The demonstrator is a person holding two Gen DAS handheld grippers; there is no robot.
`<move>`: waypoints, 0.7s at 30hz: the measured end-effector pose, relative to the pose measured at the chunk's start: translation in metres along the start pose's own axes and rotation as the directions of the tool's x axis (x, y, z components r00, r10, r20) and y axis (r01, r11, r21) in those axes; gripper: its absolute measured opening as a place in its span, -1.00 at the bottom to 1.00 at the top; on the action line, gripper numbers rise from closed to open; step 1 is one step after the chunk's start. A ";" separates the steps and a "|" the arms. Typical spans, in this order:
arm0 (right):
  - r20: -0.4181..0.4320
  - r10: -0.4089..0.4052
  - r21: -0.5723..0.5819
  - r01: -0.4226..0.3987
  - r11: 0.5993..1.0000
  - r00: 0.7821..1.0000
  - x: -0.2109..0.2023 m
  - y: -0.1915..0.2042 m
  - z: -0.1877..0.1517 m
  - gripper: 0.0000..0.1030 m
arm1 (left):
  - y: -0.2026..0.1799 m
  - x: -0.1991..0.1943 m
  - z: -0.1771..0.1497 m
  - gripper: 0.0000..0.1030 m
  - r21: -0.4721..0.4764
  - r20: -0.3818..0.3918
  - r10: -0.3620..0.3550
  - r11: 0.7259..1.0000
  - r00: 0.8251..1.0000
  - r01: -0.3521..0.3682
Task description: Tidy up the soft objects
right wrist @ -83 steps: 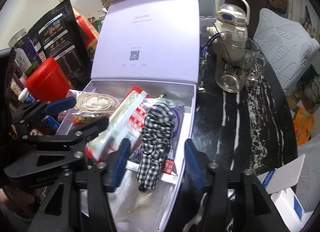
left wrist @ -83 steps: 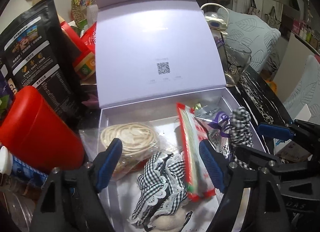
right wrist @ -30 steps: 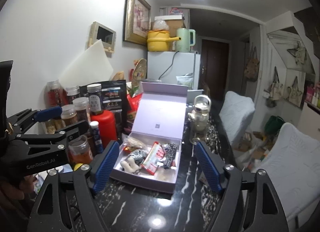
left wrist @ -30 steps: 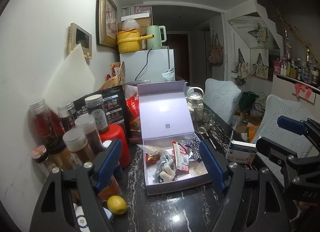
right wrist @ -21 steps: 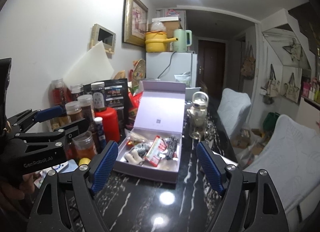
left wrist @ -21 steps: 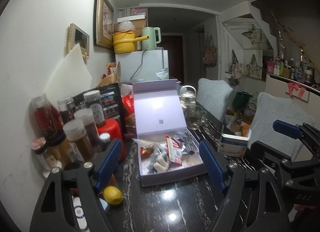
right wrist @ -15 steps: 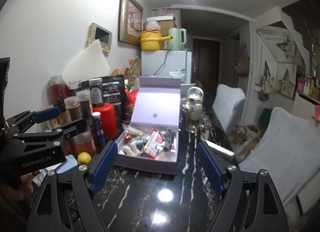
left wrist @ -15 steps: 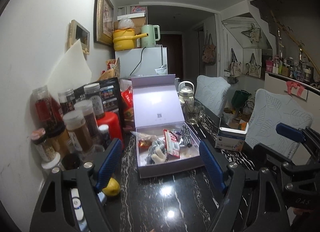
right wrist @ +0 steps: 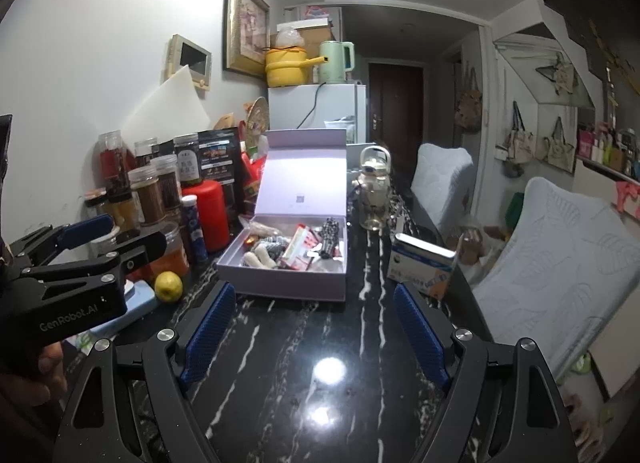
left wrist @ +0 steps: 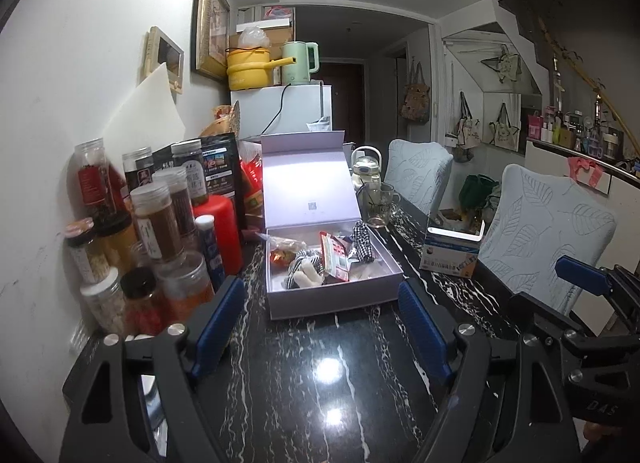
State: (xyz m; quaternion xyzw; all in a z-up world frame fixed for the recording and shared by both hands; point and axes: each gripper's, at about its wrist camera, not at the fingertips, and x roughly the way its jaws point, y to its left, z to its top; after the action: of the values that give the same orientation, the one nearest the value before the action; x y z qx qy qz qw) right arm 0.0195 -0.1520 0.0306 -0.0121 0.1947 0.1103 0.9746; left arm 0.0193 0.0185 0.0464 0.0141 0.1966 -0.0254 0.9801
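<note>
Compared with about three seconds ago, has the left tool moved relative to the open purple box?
Yes. The left tool has pulled back from the purple box, which now looks small.

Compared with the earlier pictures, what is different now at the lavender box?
Both tools, left tool and right tool, drew back from over the lavender box and now hang open and empty above the black table. The box stays open, its soft items inside.
</note>
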 end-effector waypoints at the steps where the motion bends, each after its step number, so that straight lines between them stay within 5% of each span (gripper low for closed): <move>1: 0.004 0.000 -0.005 0.000 1.000 1.000 -0.004 0.001 -0.002 0.60 | -0.001 -0.001 -0.001 0.54 0.001 -0.001 0.000 1.000 1.000 0.000; 21: 0.016 0.005 0.009 -0.005 1.000 1.000 -0.029 -0.002 -0.020 0.60 | -0.010 -0.025 -0.017 0.54 -0.016 0.013 0.019 1.000 1.000 -0.019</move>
State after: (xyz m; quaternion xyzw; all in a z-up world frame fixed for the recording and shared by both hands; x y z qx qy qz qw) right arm -0.0137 -0.1612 0.0233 -0.0064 0.1876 0.1118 0.9758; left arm -0.0111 0.0100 0.0400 0.0081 0.1902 -0.0146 0.9816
